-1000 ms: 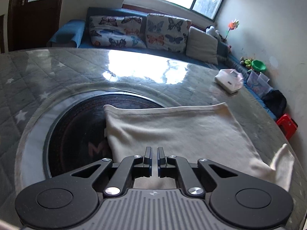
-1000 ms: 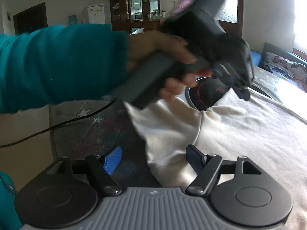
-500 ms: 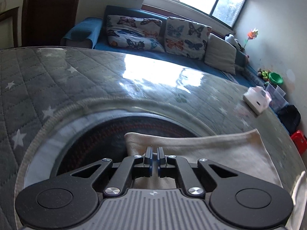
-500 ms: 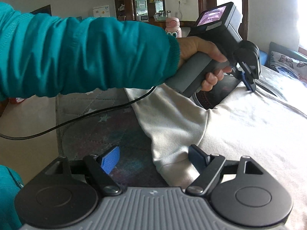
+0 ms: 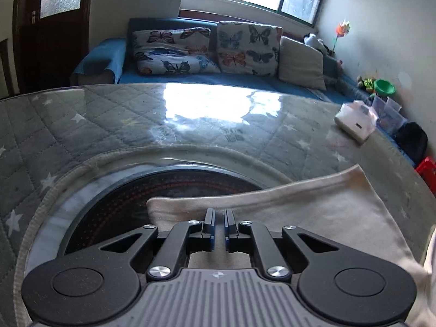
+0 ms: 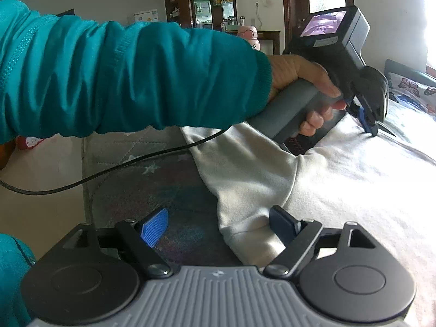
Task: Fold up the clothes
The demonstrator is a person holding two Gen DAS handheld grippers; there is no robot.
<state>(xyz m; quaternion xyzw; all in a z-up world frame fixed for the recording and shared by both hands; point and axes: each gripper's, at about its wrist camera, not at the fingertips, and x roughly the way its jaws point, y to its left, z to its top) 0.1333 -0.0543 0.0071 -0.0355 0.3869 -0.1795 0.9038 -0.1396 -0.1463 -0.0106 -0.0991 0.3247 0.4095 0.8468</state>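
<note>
Left wrist view shows the left gripper (image 5: pixel 218 222) with jaws clamped on the cream garment's (image 5: pixel 313 212) edge, over the dark round inset (image 5: pixel 109 218) of the counter (image 5: pixel 81 125). Fold apparently underway. Right gripper (image 6: pixel 218 227), jaws opening around a sleeve cuff (image 6: pixel 245 234) beside that inset, should reposition next.

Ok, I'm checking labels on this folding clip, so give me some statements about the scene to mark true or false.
1. The left gripper is shut on the cream garment. True.
2. The right gripper is clamped shut. False: its jaws are opening, with the sleeve end between them.
3. The hand wears a red sleeve. False: it is teal.
4. A white box sits on the table. True.
</note>
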